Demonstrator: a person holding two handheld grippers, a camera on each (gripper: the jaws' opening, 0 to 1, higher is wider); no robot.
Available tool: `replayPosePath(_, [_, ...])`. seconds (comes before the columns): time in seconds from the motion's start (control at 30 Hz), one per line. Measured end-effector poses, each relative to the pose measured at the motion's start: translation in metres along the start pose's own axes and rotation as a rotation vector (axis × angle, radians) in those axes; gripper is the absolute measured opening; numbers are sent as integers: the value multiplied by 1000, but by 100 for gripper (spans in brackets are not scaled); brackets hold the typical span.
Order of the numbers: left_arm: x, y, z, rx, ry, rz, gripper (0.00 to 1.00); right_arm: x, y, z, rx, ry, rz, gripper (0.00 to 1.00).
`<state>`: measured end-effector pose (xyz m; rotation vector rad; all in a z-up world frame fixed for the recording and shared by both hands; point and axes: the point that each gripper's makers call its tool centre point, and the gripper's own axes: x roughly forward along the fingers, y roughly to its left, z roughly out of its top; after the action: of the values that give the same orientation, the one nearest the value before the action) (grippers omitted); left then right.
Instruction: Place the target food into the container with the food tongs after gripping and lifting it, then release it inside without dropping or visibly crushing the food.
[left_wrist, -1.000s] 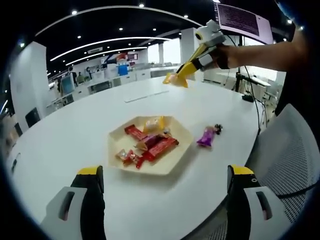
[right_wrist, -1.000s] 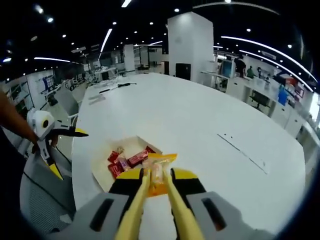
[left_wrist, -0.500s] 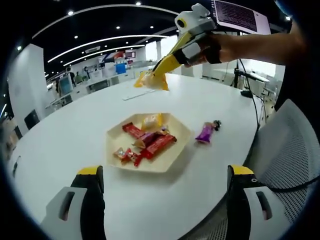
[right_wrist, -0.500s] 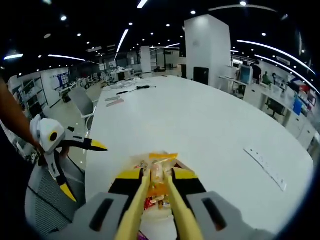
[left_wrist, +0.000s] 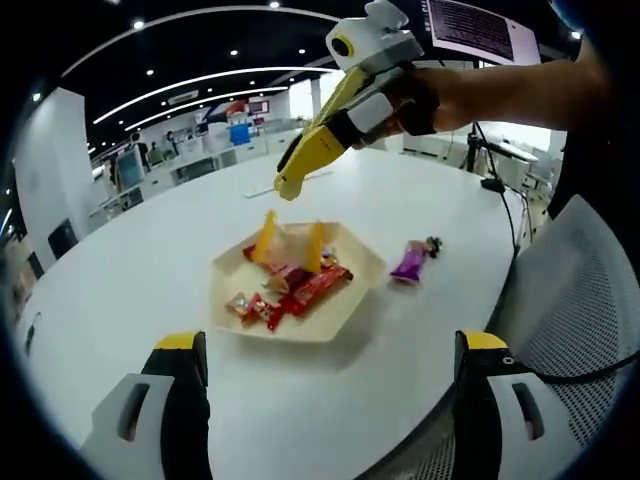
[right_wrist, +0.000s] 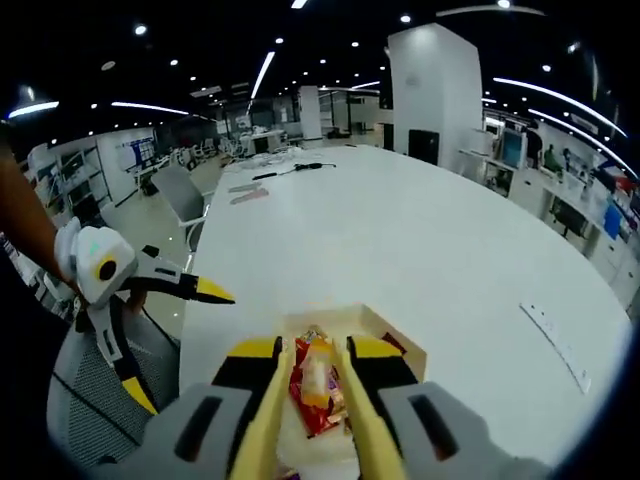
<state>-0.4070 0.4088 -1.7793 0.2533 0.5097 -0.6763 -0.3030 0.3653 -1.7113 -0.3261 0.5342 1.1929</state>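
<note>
1. A person's right gripper (left_wrist: 300, 170) reaches in from the upper right of the left gripper view, holding a pair of yellow tongs (left_wrist: 290, 235) whose two tips stand spread apart over a cream-coloured hexagonal tray (left_wrist: 345, 325).

2. The tray sits on a large white counter (left_wrist: 120, 290) in an open-plan office and already carries several red-wrapped sweets (left_wrist: 310, 288).

3. In the right gripper view, the tongs' arms (right_wrist: 300, 420) run up from the gripper (right_wrist: 312, 365) with a clear gap between them, and a yellow-wrapped sweet (right_wrist: 318, 375) shows in that gap, over the red wrappers in the tray (right_wrist: 400, 335).

4. The gripper is clamped on the tongs' handles, though lightly enough that the tips stand apart. Whether the yellow sweet is resting in the tray or just above it cannot be told from either view.

5. The tongs point down into the middle of the tray, which appears meant to keep the sweet clear of the rim as it is let go.

6. A purple-wrapped sweet (left_wrist: 412, 268) lies on the counter just beside the tray, outside it.

7. The left gripper (left_wrist: 330, 370) hangs near the counter's edge, jaws wide open and empty, well apart from the tray; it seems to be held back to leave the tray clear.

8. A mesh office chair (left_wrist: 585, 300) stands at the counter's right side.
</note>
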Motion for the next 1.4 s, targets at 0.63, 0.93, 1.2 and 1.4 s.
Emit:
replayPosePath(0.63, [-1,-1,3,-10,-13,-6,99,-50,-22,14,-55,-114,-79,27])
replayPosePath(0.93, [-1,0,5,-19,-26,-4,99,-85,-43,6,-15,-159,-140,27])
replayPosePath(1.2, [-1,1,5,-20,-30,-4,99,-92,-41,10,-16,-177,-153,27])
replayPosePath(1.4, [-2,1,6,-22,-34,-4,99,-98,-39,3,-27,-182,-157,26])
